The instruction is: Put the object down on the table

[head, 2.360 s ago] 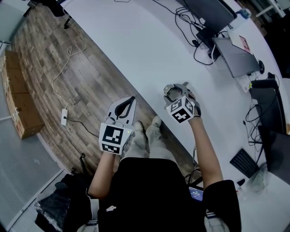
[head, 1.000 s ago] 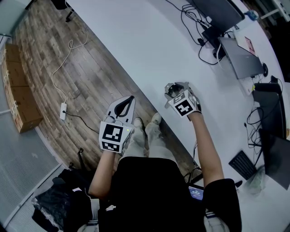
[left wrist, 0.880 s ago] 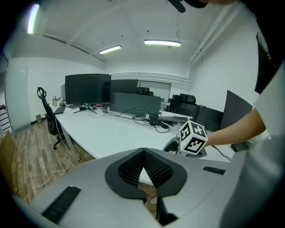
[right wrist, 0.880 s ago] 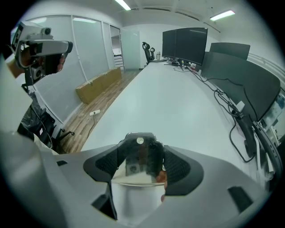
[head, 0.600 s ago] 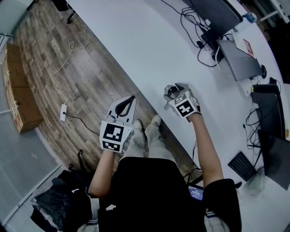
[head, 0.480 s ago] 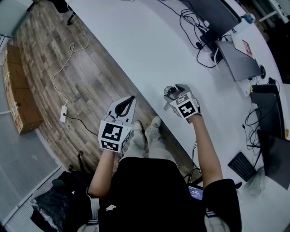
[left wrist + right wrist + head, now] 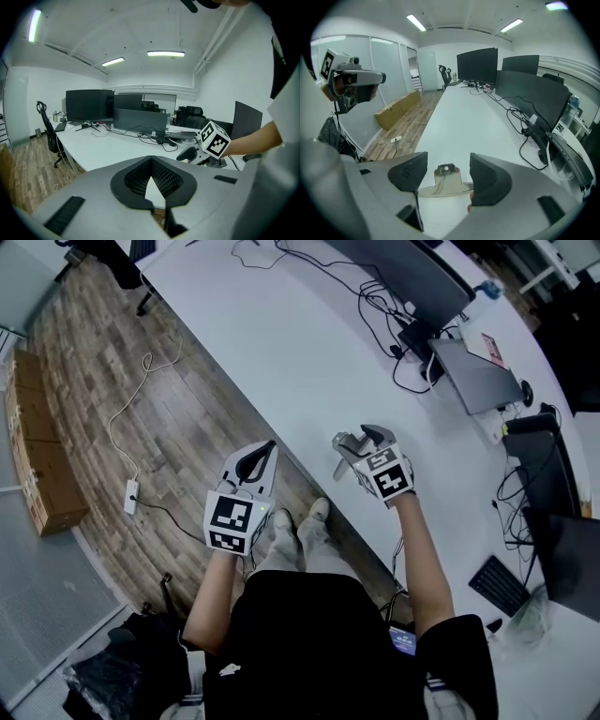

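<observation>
In the head view the person stands at the near edge of a long white table (image 7: 309, 343) that runs from the upper left to the lower right of the frame.

The right gripper (image 7: 356, 435) sits just right of centre, over the table's near edge. Its own view shows the two dark jaws spread. Between them lies the object, a flat, glossy beige-grey piece (image 7: 447, 182) with a small round white stud at its narrow top. That narrow upper part is clear of both pads. Its wider lower edge reaches towards both jaws, and contact there cannot be made out. Whether the piece rests on the tabletop cannot be told either. A fingertip (image 7: 471, 206) shows at the lower inner edge of the right-hand jaw.

The left gripper (image 7: 270, 446) is left of centre in the head view, off the table and above the brown plank floor (image 7: 141, 418). In its own view the ribbed black pads (image 7: 165, 176) meet at the tips and nothing is between them.

At the upper right of the head view a closed grey laptop (image 7: 478, 376) lies on the table among black cables (image 7: 394, 310). A white power strip (image 7: 132, 488) lies on the floor at the left, near a brown cardboard box (image 7: 37, 484).
</observation>
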Demonstrator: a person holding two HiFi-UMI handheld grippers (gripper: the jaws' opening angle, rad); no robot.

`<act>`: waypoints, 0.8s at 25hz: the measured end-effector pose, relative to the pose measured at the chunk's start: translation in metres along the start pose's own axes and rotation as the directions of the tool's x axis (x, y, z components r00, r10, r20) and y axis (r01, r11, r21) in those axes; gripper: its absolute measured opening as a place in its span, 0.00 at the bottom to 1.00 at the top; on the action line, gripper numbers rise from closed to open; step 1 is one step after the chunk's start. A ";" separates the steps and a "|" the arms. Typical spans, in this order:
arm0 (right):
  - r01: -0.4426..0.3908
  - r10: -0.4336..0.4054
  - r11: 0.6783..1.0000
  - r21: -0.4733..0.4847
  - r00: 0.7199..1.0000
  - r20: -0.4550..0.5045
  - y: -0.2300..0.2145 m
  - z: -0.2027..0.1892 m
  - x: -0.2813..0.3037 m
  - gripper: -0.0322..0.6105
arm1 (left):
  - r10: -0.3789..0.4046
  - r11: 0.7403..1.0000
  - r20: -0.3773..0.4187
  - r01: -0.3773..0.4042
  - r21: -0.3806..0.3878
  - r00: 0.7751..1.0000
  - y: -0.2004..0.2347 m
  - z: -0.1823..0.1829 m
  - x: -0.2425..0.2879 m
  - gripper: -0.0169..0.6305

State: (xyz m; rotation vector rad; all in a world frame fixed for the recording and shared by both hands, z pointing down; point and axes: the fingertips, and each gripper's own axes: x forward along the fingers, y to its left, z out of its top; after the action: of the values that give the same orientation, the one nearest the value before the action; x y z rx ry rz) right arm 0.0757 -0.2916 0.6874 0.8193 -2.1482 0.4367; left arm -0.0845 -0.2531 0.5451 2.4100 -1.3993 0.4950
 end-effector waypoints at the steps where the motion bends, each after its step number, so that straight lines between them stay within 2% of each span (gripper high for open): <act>1: 0.008 -0.008 1.000 0.004 1.000 0.013 0.000 0.006 -0.006 0.52 | -0.001 1.000 0.005 0.001 0.004 1.000 -0.001 0.004 -0.002 0.05; 11: 0.139 -0.143 0.990 0.036 0.975 0.172 -0.004 0.071 -0.075 0.31 | -0.009 0.999 0.061 0.007 0.040 0.998 -0.001 0.046 -0.018 0.05; 20: 0.242 -0.245 0.969 0.050 0.918 0.311 0.002 0.114 -0.130 0.13 | -0.020 0.998 0.127 0.013 0.063 0.992 -0.004 0.083 -0.031 0.05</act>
State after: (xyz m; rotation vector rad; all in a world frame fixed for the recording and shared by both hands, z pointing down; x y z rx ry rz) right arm 0.0748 -0.2987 0.5145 1.2156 -2.2918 0.1962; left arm -0.0839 -0.2635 0.4569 2.5411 -1.4342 0.3911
